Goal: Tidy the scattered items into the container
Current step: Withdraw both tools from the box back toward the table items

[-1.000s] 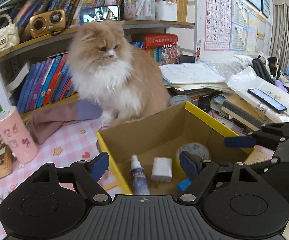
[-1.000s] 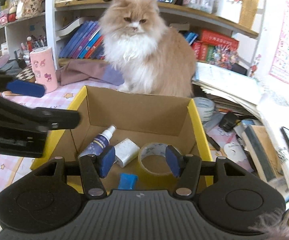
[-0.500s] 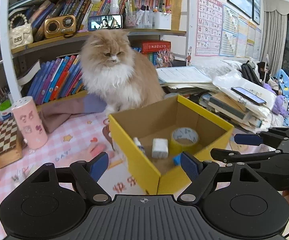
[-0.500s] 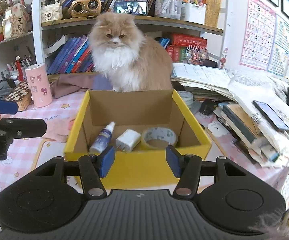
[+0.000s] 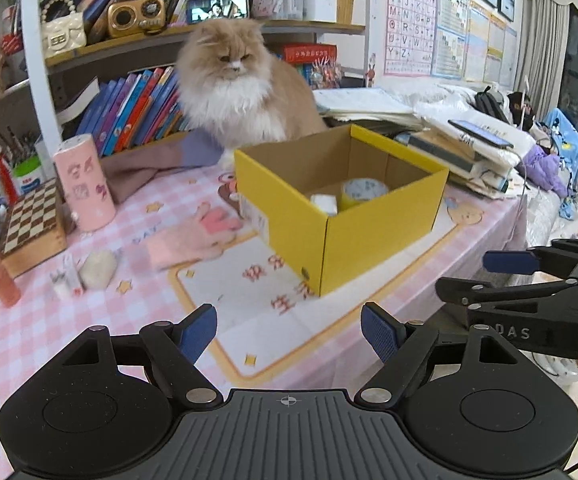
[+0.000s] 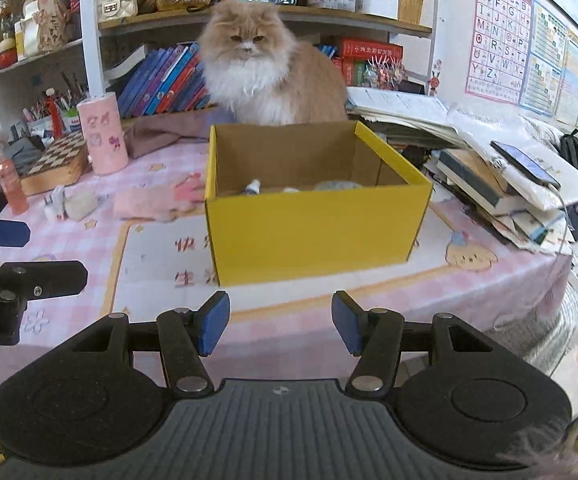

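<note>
I am looking into a lived-in home room, likely a child's study corner: a fluffy cat (image 6: 267,68) sits on a table under a pink checked tablecloth (image 6: 89,236), before crammed bookshelves (image 6: 161,76), with an alphabet poster (image 6: 499,32) on the wall and a chessboard (image 6: 55,160) nearby.
</note>
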A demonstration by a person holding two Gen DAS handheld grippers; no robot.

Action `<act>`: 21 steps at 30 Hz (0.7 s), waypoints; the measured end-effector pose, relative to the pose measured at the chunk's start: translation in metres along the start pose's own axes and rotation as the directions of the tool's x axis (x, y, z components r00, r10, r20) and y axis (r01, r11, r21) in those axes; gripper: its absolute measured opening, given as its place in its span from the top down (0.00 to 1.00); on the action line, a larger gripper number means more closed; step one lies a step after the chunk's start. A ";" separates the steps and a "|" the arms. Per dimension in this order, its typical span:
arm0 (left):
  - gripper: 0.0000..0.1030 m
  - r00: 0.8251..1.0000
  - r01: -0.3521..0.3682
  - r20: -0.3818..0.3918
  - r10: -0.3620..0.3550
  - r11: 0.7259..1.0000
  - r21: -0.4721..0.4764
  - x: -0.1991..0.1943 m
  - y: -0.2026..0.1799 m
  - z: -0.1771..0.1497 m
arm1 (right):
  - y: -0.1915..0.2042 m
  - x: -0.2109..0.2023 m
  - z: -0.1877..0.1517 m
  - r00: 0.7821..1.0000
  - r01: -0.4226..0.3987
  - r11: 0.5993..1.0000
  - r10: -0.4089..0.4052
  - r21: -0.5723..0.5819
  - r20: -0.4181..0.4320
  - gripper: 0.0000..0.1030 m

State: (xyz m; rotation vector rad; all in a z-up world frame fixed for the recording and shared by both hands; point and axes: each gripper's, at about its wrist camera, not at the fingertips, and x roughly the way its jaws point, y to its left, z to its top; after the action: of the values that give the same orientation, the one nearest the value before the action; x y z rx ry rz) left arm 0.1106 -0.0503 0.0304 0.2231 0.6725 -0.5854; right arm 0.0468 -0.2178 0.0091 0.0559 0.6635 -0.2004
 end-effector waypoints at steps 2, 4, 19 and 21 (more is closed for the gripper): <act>0.21 1.000 -0.009 -0.001 0.009 1.000 -0.011 -0.004 0.001 -0.008 | 0.004 -0.006 -0.007 1.000 0.009 1.000 -0.009 -0.002 -0.005 0.46; 0.21 1.000 -0.025 -0.006 0.025 0.999 -0.022 -0.006 0.001 -0.016 | 0.006 -0.009 -0.015 1.000 0.019 1.000 -0.019 -0.002 -0.013 0.45; 0.21 0.991 -0.087 -0.109 0.077 0.992 -0.095 -0.011 0.012 -0.057 | 0.038 -0.012 -0.045 0.992 -0.064 0.997 0.058 -0.050 -0.109 0.42; 0.21 0.989 -0.090 -0.127 0.077 0.991 -0.100 -0.011 0.012 -0.061 | 0.042 -0.012 -0.046 0.991 -0.078 0.995 0.071 -0.059 -0.118 0.42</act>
State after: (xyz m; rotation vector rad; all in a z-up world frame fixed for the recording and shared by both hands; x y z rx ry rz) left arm 0.0791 -0.0127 -0.0090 0.1889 0.8076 -0.4564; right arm 0.0187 -0.1699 -0.0203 0.0315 0.7814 -0.1048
